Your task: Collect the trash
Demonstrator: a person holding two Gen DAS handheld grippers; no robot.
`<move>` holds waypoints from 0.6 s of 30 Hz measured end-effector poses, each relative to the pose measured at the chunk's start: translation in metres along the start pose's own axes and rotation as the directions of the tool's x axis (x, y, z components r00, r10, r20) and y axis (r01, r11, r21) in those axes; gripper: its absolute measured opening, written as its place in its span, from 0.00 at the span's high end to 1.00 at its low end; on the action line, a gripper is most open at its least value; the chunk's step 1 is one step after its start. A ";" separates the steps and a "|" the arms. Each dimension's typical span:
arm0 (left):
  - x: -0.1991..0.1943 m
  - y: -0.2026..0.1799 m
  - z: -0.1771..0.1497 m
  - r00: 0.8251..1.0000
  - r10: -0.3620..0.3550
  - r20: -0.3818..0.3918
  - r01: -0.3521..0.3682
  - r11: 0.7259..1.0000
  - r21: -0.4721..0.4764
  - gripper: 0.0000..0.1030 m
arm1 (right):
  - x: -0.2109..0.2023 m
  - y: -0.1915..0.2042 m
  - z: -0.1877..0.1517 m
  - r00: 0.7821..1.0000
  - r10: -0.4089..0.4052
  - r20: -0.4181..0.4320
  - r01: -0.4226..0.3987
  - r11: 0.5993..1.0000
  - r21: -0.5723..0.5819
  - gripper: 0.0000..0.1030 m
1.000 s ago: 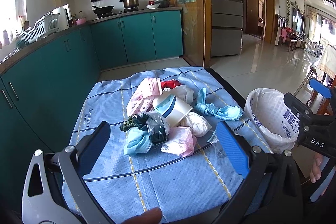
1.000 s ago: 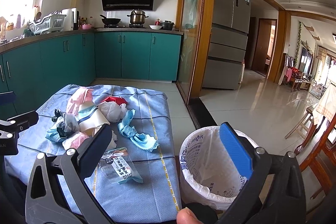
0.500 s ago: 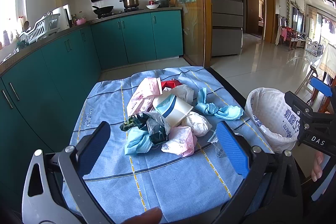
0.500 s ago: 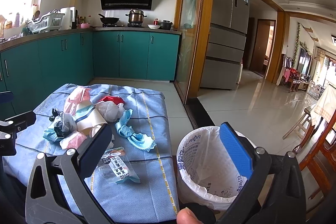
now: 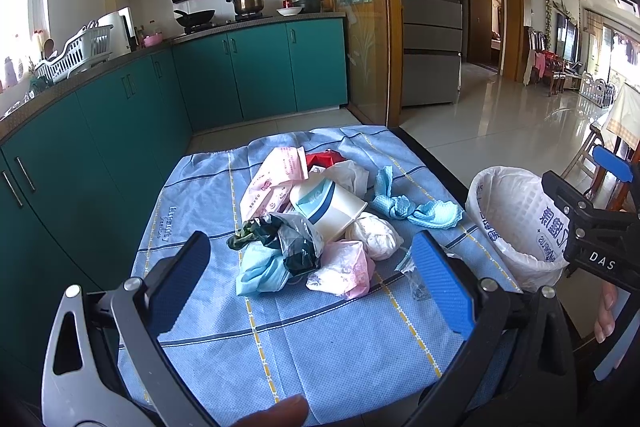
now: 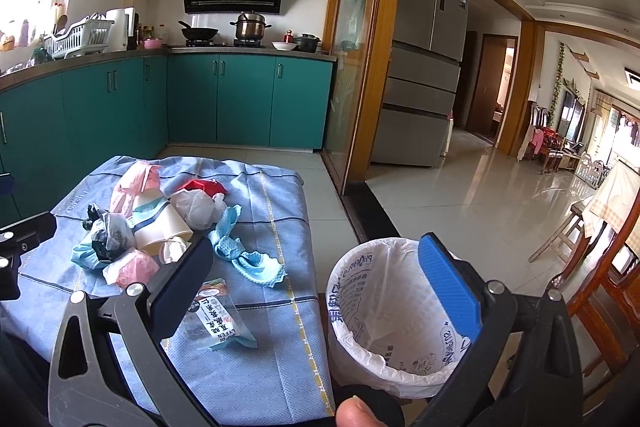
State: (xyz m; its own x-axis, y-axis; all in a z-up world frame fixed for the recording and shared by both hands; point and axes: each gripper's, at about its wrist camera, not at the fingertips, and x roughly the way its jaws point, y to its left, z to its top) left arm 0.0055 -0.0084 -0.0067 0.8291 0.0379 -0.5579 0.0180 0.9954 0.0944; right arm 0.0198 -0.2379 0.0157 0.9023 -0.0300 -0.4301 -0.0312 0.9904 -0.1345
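Two grippers spread, trash pile ahead

I'm seeing the left gripper showing black arms, silver side plates, round screws and blue textured pads. The right gripper is wearing the same build; its body is showing white "DAS" lettering.

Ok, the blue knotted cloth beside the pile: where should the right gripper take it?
Grip the knot at the blue cloth's middle, from above: it is the bulkiest part, while the ends lie flat on the tablecloth. The right gripper is open.
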 end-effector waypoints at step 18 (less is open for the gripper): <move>0.003 -0.003 -0.001 1.000 -0.004 -0.015 0.004 1.000 0.009 0.03 | -0.002 0.001 0.002 1.000 0.006 -0.001 -0.006 1.000 -0.004 0.02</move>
State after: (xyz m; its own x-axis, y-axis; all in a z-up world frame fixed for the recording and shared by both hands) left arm 0.0073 -0.0109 -0.0098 0.8206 0.0352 -0.5705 0.0265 0.9947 0.0994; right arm 0.0188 -0.2362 0.0181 0.9015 -0.0239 -0.4322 -0.0387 0.9900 -0.1353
